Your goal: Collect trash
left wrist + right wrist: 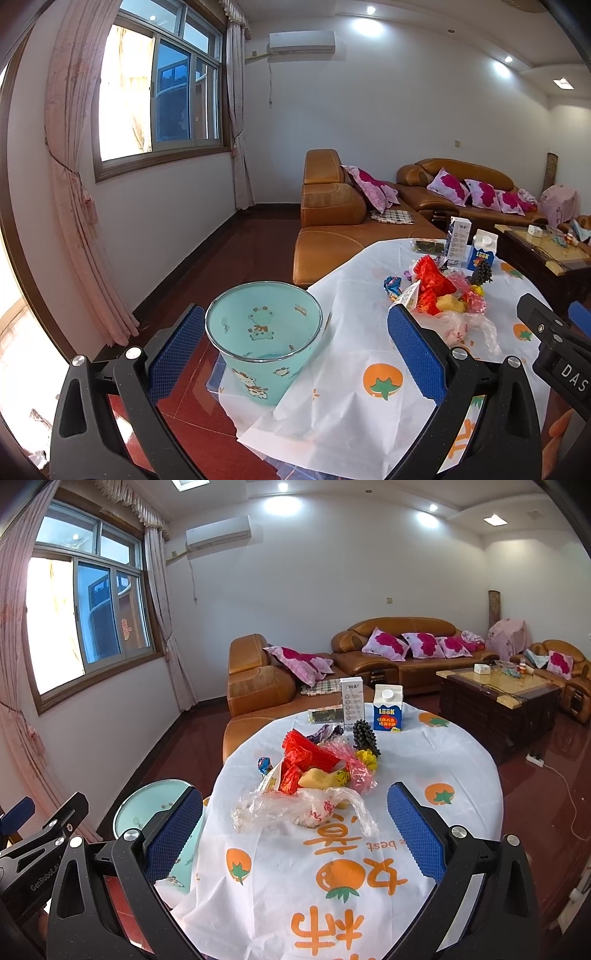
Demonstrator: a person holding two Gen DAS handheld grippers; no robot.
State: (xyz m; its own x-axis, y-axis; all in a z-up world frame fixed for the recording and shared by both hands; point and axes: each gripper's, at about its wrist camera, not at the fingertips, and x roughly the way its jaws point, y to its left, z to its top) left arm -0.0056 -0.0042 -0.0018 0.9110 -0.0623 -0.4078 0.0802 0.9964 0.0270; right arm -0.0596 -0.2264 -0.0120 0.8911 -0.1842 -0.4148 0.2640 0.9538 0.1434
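Note:
A pile of trash lies mid-table: a clear plastic bag (pixel 303 808), red wrappers (pixel 306 757), a pink bag (pixel 354 764), yellow scraps (pixel 321 777) and a blue candy wrapper (pixel 264 765). The same pile (pixel 439 291) appears at the right of the left wrist view. A mint cartoon-print bin (pixel 264 332) stands on the floor beside the table, empty inside. My left gripper (pixel 295 354) is open above the bin and table edge. My right gripper (pixel 295 834) is open over the tablecloth, just short of the clear bag. Neither holds anything.
A round table under a white orange-print cloth (pixel 369 867) carries a milk carton (pixel 387 709), a white box (pixel 351 703), a dark seaweed pack (pixel 325 715) and a black grape-like bunch (pixel 364 736). Brown sofas (pixel 402 657) and a coffee table (pixel 498 698) stand behind. Red tile floor (pixel 207 280) surrounds.

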